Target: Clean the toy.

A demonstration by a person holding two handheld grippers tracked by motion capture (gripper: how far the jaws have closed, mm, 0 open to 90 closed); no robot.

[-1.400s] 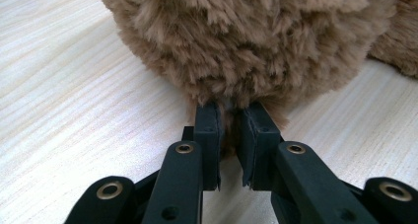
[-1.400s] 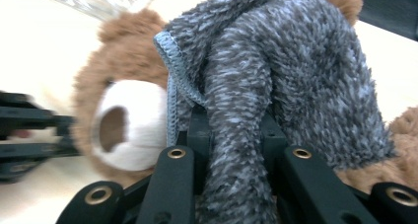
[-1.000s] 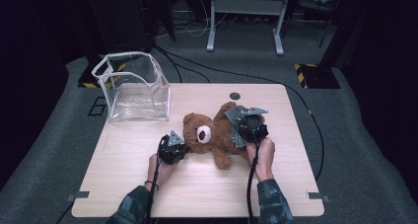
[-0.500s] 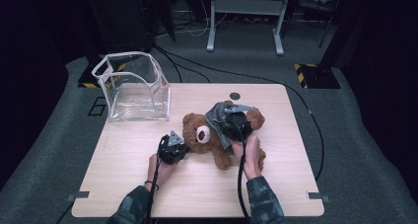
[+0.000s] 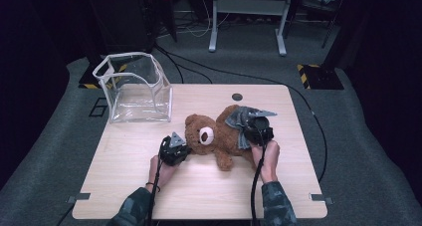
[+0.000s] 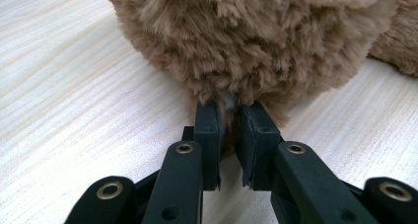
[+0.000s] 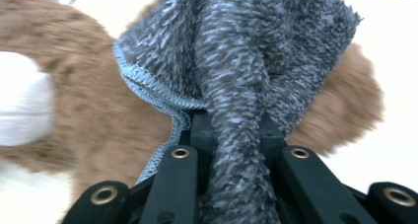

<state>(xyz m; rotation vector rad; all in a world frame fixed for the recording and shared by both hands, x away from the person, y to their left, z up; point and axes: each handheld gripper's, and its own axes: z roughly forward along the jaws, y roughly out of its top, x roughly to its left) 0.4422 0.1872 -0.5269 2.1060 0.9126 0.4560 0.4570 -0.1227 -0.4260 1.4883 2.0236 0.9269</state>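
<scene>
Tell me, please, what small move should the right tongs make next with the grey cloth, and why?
Probably draw the grey cloth a little further across the teddy bear. The right tongs are shut on a fold of cloth that lies over the bear's body, while the left tongs pinch its fur and hold it on the table.

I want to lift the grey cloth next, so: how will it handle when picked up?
Probably floppy: the cloth bunches and folds where the right gripper pinches it. Likely light, draping over the bear. Its fuzzy pile should grip rather than slip.
</scene>
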